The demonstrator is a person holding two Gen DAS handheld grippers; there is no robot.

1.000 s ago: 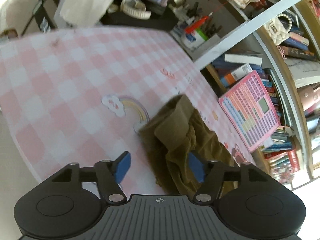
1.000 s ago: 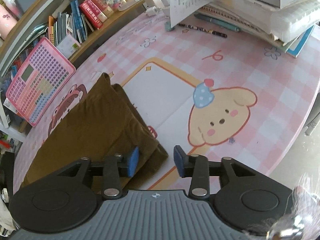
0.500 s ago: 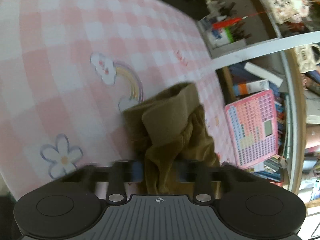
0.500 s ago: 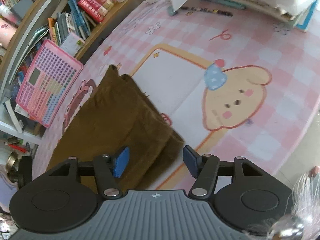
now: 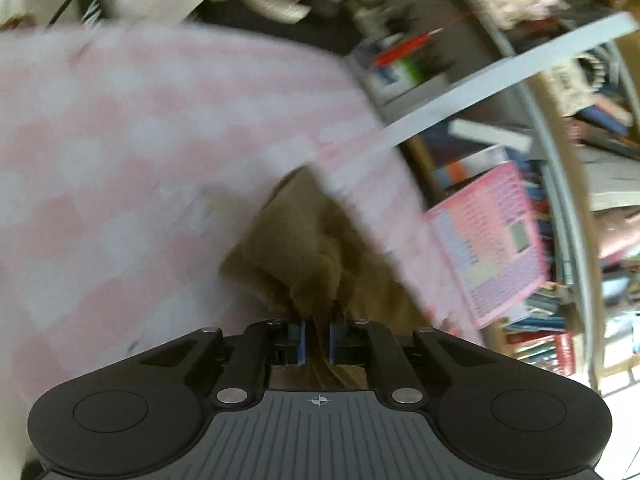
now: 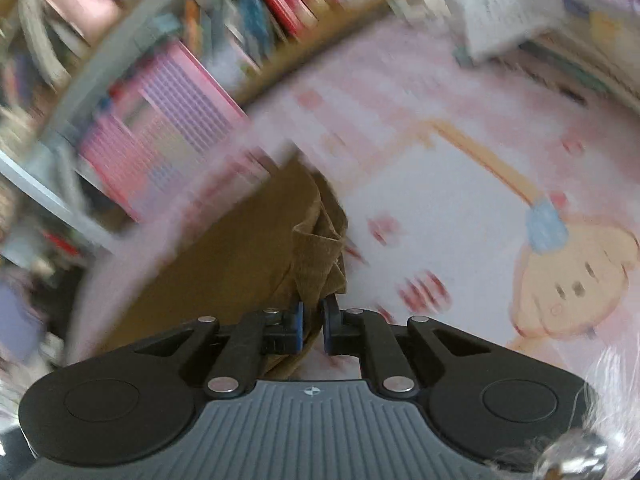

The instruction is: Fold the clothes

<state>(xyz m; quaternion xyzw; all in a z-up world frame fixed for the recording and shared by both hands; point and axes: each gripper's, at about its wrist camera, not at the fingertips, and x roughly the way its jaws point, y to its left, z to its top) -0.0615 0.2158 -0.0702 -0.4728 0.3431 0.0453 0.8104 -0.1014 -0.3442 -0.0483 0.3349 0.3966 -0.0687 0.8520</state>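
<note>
Both views are wrist fisheyes, blurred, each looking forward along its own tongs and down at the pink checked table [image 5: 120, 168] from close above. The left view faces the table's plain checked end, shelves at right. The right view faces the cartoon-print end, shelves at upper left. Shared: brown garment [image 5: 296, 248] [image 6: 240, 264], pink keypad toy [image 5: 492, 240] [image 6: 168, 120], bookshelf [image 5: 580, 140] [image 6: 256, 12].
</note>
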